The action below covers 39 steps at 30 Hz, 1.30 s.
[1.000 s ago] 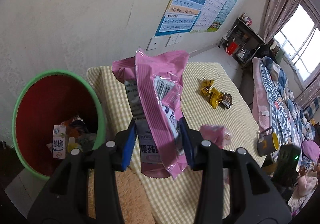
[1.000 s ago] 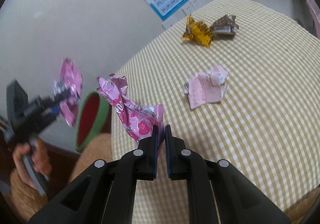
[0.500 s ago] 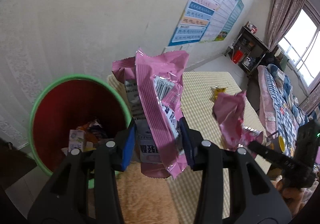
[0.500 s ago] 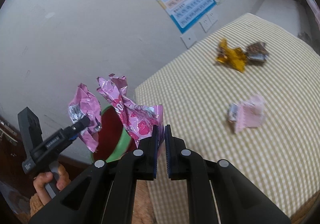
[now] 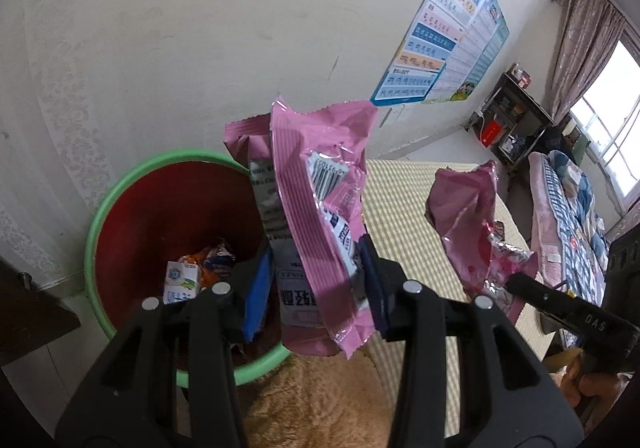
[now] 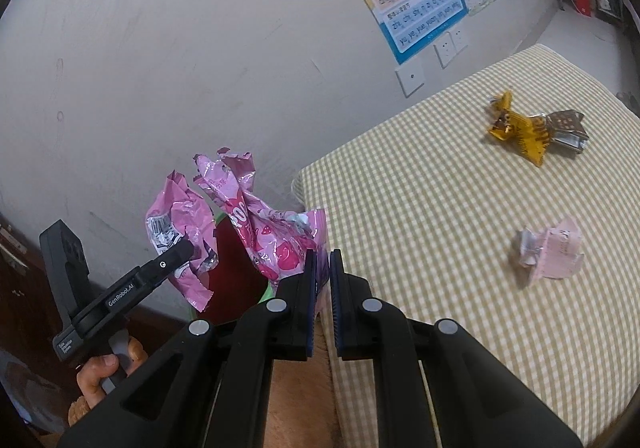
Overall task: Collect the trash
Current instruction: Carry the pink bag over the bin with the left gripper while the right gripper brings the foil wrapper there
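Observation:
My left gripper (image 5: 316,284) is shut on a pink snack bag (image 5: 316,200) and holds it upright above the near rim of a green-rimmed red trash bin (image 5: 120,188). The bin holds a milk carton (image 5: 182,282) and other wrappers. My right gripper (image 6: 323,280) is shut on a crumpled pink foil wrapper (image 6: 264,224), just beside the left gripper's bag (image 6: 176,224) and over the bin (image 6: 228,280). The right gripper's wrapper also shows in the left wrist view (image 5: 468,216).
A checked table (image 6: 460,208) carries a yellow wrapper (image 6: 520,132), a dark brown wrapper (image 6: 568,128) and a small pink wrapper (image 6: 552,252). A white wall with posters stands behind the bin. A dark cabinet (image 5: 28,312) sits left of the bin.
Both grippers have swung left from the table toward the bin, each still holding its wrapper. The right gripper's wrapper has come close beside the left one.

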Motion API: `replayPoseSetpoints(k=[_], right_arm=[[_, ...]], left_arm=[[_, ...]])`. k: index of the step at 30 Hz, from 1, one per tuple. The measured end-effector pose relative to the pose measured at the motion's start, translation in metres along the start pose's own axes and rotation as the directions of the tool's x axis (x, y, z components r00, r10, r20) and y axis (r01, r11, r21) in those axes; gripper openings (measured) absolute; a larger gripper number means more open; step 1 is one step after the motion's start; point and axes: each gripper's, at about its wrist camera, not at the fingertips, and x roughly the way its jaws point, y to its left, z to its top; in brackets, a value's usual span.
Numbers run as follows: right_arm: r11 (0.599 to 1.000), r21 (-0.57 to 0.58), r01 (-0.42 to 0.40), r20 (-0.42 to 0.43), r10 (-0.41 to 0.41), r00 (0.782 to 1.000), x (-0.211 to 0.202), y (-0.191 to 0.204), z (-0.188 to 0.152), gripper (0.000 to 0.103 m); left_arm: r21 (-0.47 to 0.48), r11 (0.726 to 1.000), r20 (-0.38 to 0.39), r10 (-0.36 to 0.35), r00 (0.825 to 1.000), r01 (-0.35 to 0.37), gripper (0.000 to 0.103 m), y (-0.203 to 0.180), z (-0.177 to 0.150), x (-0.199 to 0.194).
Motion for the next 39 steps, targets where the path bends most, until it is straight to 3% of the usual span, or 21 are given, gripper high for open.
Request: replayPoseSetpoints(k=[10,39], right_arm=[[1.0,-0.017,0.008,-0.014,-0.009,1.0,0.022,0.019,0.005,0.007],[0.995,-0.096,-0.021,-0.094,0.012,0.996,0.074,0.064,0.0,0.008]], left_arm=[[-0.02,0.996,0.023,0.085,0.996,-0.085,0.04,0.03,-0.003,-0.003],[-0.071,0.988,0.018,0.138,0.99,-0.136,0.04,0.069,-0.006,-0.003]])
